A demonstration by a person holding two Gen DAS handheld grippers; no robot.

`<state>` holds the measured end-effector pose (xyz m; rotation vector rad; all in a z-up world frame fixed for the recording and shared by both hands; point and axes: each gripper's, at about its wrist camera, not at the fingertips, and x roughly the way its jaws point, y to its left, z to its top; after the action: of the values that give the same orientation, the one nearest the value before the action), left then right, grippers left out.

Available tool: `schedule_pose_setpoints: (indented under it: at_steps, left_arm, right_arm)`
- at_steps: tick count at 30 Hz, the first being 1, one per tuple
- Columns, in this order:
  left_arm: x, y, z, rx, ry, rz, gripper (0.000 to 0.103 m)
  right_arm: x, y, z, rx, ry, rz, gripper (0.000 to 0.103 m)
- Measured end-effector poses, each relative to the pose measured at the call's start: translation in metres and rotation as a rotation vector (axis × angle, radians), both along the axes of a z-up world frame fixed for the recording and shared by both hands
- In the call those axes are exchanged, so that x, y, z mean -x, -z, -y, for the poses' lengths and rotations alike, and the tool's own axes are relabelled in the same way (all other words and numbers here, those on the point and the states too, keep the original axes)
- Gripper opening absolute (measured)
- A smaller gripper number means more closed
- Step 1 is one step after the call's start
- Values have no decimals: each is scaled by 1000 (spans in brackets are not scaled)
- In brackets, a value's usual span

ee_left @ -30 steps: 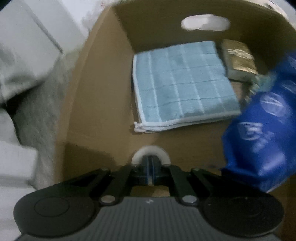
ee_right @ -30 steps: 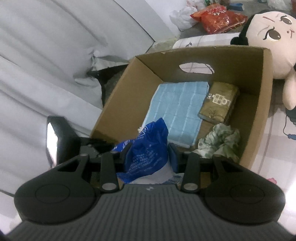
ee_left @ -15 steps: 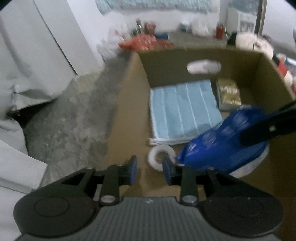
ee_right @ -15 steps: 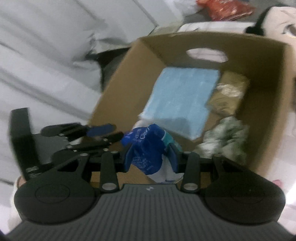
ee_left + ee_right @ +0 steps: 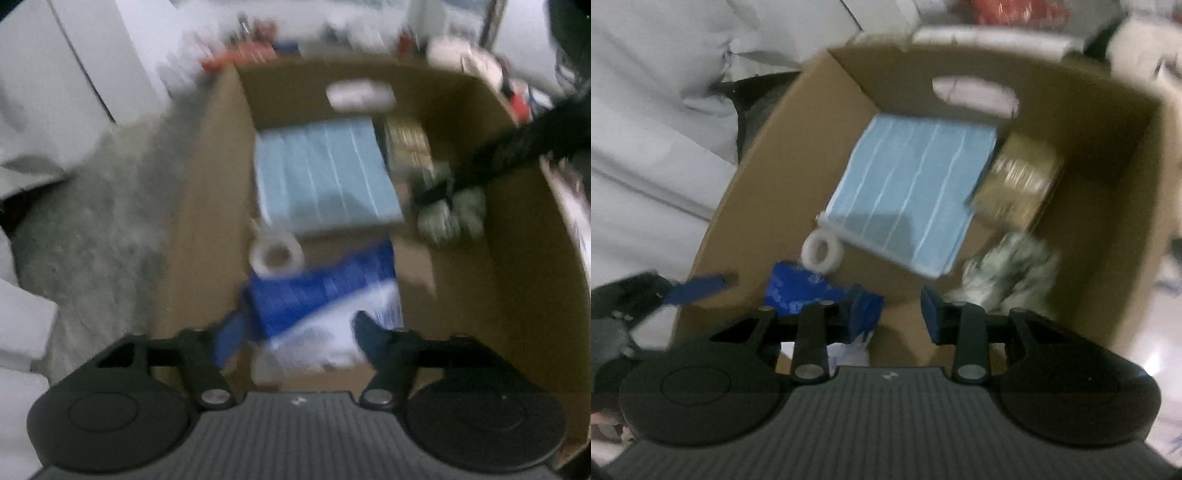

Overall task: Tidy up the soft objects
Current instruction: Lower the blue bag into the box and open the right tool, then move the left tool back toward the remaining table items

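Note:
A cardboard box (image 5: pixel 295 85) (image 5: pixel 905 74) holds a folded light-blue towel (image 5: pixel 325 173) (image 5: pixel 908 184), a white tape roll (image 5: pixel 277 254) (image 5: pixel 822 253), a brown packet (image 5: pixel 406 144) (image 5: pixel 1015 181) and a crumpled green-white cloth (image 5: pixel 450 218) (image 5: pixel 1008 266). A blue-and-white packet (image 5: pixel 317 295) (image 5: pixel 798 291) lies on the box floor at the near end. My left gripper (image 5: pixel 301 339) hangs above it, jaws opening wide, pads off it. My right gripper (image 5: pixel 897 314) stands beside the cloth with its jaws closing and nothing between them; the packet lies left of its left finger.
Grey carpet (image 5: pixel 92 240) and white bedding (image 5: pixel 646 129) lie left of the box. A red bag (image 5: pixel 240 59) and blurred clutter sit behind the far wall. The box's right wall (image 5: pixel 535 258) stands tall beside the cloth.
The left gripper went from shut to wide open and drew up and back. The right gripper let go of the blue packet, which dropped to the box floor, and shifted right toward the cloth.

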<state>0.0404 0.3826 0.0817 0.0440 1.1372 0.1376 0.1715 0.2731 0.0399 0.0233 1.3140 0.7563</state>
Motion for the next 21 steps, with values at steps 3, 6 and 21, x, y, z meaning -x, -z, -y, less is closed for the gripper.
schedule_pose_setpoints:
  at_steps: [3, 6, 21]
  left_arm:
    - [-11, 26, 5, 27, 34, -128, 99]
    - [-25, 39, 11, 13, 61, -143, 103]
    - [-37, 65, 47, -178, 124, -190, 94]
  right_arm:
    - [4, -14, 4, -8, -38, 44, 34]
    - [5, -17, 9, -39, -33, 28, 34]
    - [17, -24, 53, -144, -19, 37, 36]
